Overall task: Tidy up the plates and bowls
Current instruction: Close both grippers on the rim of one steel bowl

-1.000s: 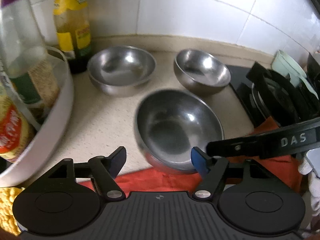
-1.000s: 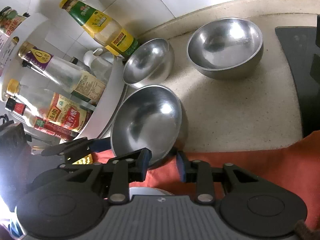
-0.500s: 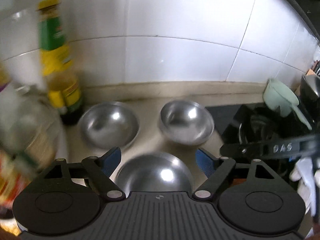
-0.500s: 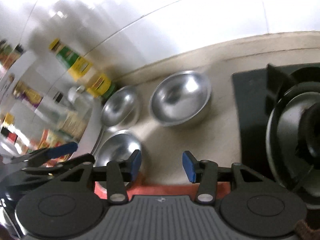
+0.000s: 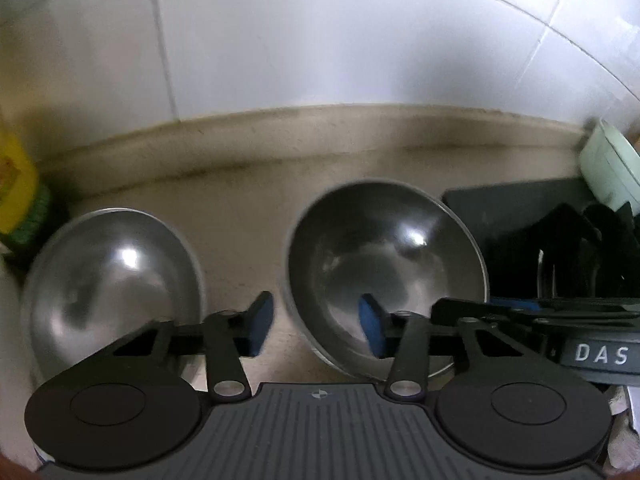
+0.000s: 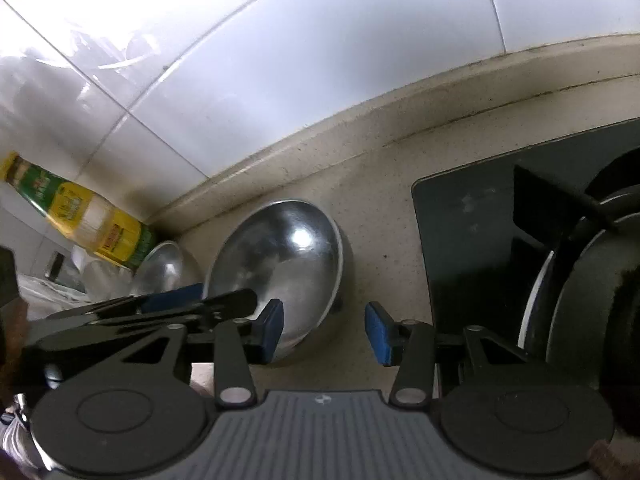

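Two steel bowls stand on the beige counter by the wall. My left gripper (image 5: 316, 330) straddles the near left wall of the right bowl (image 5: 400, 248): one pad is inside the bowl and the other outside, shut on that wall. The left bowl (image 5: 112, 276) stands free beside it. In the right wrist view the same gripped bowl (image 6: 288, 256) is central and the second bowl (image 6: 164, 268) lies behind it. My right gripper (image 6: 324, 332) hovers at that bowl's near right edge. Its jaws are closing and touch nothing, with only the bowl's edge partly between them.
A yellow-labelled bottle (image 6: 80, 216) stands at the left by the tiled wall. A black gas stove (image 6: 500, 220) with its pan support fills the right side. A pale green utensil (image 5: 608, 172) lies behind the stove. The counter's raised back edge runs just past the bowls.
Both grippers have moved forward to the back bowls. The nearest bowl and the red cloth have left the views. The left jaws have narrowed around the right bowl's wall.
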Tool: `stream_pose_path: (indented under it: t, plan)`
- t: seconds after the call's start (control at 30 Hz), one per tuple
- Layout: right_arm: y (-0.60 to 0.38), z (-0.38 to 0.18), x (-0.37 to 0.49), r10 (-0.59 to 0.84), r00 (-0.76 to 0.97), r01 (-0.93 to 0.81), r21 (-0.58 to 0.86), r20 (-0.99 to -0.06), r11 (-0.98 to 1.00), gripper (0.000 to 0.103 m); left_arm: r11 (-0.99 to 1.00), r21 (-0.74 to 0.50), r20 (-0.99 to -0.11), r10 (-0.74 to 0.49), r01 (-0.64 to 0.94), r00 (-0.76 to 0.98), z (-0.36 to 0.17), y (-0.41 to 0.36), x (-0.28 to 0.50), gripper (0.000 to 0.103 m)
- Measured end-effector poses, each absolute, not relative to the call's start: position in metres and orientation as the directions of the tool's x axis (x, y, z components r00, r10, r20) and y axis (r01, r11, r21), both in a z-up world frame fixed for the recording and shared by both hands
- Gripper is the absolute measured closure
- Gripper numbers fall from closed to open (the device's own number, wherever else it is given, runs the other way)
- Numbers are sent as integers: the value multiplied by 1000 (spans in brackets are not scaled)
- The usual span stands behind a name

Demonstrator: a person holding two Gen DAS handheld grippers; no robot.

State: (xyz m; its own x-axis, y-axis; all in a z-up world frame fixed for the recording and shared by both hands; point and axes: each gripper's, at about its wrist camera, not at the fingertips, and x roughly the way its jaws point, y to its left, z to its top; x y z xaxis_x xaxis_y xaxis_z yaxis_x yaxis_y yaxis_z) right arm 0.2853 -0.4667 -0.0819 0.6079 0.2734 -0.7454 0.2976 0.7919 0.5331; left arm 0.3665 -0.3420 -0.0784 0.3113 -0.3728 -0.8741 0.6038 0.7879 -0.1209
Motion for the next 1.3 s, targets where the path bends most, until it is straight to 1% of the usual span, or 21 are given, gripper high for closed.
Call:
stream_pose_path:
  t: [0.07, 0.2, 0.23, 0.3, 0.43, 0.77, 0.8, 0.83, 0.97, 1.1, 1.17, 1.23, 1.3]
  plan:
    - [-468, -87, 287, 298, 601, 289, 550, -742, 784, 76, 780, -104, -872, -369, 617, 320, -79, -345, 363, 53]
    - [-475, -83, 278, 305, 593, 297, 554, -745, 777, 76, 763, -149, -866, -408, 629, 290, -72, -341, 354, 53]
    - [-476, -81, 273, 306, 595, 295, 556, -743, 777, 76, 754, -157, -861, -421, 638, 286, -68, -340, 348, 51]
    - [-477, -74, 263, 306, 595, 293, 555, -743, 779, 76, 738, -166, -857, -436, 654, 274, -62, -340, 337, 48]
    - [-479, -63, 232, 312, 589, 301, 561, -746, 771, 76, 710, -186, -857, -455, 679, 241, -57, -338, 311, 45]
    - [-479, -42, 152, 308, 592, 308, 563, -744, 767, 76, 637, -205, -847, -496, 743, 192, -43, -335, 246, 40]
    - [-478, -41, 148, 310, 582, 307, 557, -751, 772, 76, 641, -206, -845, -498, 740, 195, -40, -333, 241, 37]
    - [-476, -40, 145, 313, 574, 309, 554, -756, 773, 76, 639, -204, -842, -501, 742, 200, -39, -330, 237, 34]
    - [-463, -43, 138, 340, 562, 286, 563, -754, 775, 76, 648, -185, -850, -482, 739, 210, -44, -315, 227, 33]
    - [-450, -65, 149, 363, 494, 296, 546, -790, 784, 75, 676, -226, -885, -443, 701, 142, -65, -301, 230, 38]
    - [-443, -70, 153, 346, 473, 297, 516, -810, 803, 71, 674, -234, -877, -458, 701, 148, -64, -293, 227, 36]
    - [-439, -67, 152, 337, 463, 289, 498, -820, 817, 70, 673, -241, -858, -484, 699, 170, -56, -283, 225, 32]
    - [-437, -59, 151, 323, 467, 267, 479, -823, 836, 70, 679, -250, -836, -511, 690, 199, -44, -270, 225, 31]
